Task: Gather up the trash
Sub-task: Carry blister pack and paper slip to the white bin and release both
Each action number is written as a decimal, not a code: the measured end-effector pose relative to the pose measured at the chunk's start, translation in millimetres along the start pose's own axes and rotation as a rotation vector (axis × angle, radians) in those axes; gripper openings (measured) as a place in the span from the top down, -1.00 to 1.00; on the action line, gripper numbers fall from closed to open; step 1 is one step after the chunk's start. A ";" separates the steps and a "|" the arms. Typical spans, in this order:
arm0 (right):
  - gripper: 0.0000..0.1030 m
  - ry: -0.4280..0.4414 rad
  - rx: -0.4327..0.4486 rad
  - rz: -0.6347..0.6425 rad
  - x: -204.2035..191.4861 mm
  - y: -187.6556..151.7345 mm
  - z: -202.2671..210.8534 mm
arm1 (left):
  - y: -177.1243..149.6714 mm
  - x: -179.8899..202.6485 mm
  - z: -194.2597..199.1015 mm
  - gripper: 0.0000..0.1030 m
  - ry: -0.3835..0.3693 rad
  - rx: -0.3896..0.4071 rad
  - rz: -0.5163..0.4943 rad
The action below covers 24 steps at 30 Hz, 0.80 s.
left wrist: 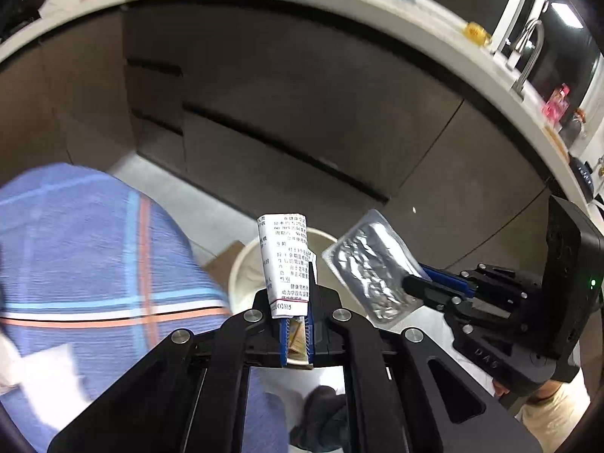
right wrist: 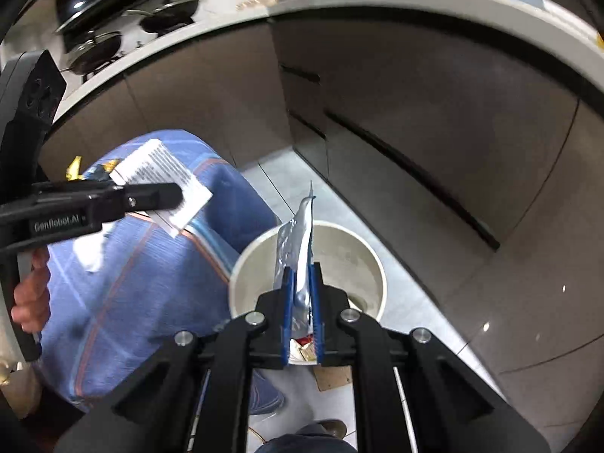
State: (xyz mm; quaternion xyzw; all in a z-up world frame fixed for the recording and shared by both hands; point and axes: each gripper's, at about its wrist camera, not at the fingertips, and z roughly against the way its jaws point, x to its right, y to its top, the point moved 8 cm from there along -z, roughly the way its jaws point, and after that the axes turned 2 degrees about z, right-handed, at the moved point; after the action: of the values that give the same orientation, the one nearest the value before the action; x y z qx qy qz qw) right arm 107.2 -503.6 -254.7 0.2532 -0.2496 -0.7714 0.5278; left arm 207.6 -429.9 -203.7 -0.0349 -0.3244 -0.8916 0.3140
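Above a round white bin [left wrist: 245, 264] on the tiled floor, the left wrist view showed the left gripper [left wrist: 295, 302] with its blue-padded fingers [left wrist: 310, 324] pressed together on a folded printed leaflet [left wrist: 287, 260], which stood upright out of the pads. Just to its right, the right gripper [left wrist: 411, 283] reached in from the side, clamped on a silver foil blister pack [left wrist: 372, 268] that hung tilted beside the leaflet, over the bin's rim. A blue checked cloth [left wrist: 94, 249] filled the lower left, before dark cabinet fronts [left wrist: 302, 113]. Over the same bin [right wrist: 362, 249], the right wrist view had the right gripper [right wrist: 302, 294] shut edge-on around the foil pack [right wrist: 298, 245], while the left gripper [right wrist: 166, 196] at the left pinched the leaflet [right wrist: 162, 173] over the checked cloth [right wrist: 151, 283], a hand [right wrist: 32, 294] gripping its handle.
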 end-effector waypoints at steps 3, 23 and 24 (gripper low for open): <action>0.80 0.009 -0.030 -0.029 15.6 -11.6 -24.4 | -2.1 4.6 -35.0 0.88 0.016 -0.039 -0.001; -0.29 0.014 -0.070 0.100 27.9 -44.4 -85.6 | 4.7 -9.9 -82.0 -0.49 0.119 0.006 0.049; -0.42 0.016 -0.066 0.113 26.0 -44.5 -84.4 | 7.1 -10.4 -80.9 -0.60 0.116 0.012 0.059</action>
State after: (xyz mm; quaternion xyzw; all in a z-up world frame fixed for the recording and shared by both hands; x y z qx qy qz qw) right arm 123.6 -523.8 -350.1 0.2274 -0.2337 -0.7459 0.5808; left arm 231.5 -477.1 -266.2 0.0093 -0.3095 -0.8807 0.3585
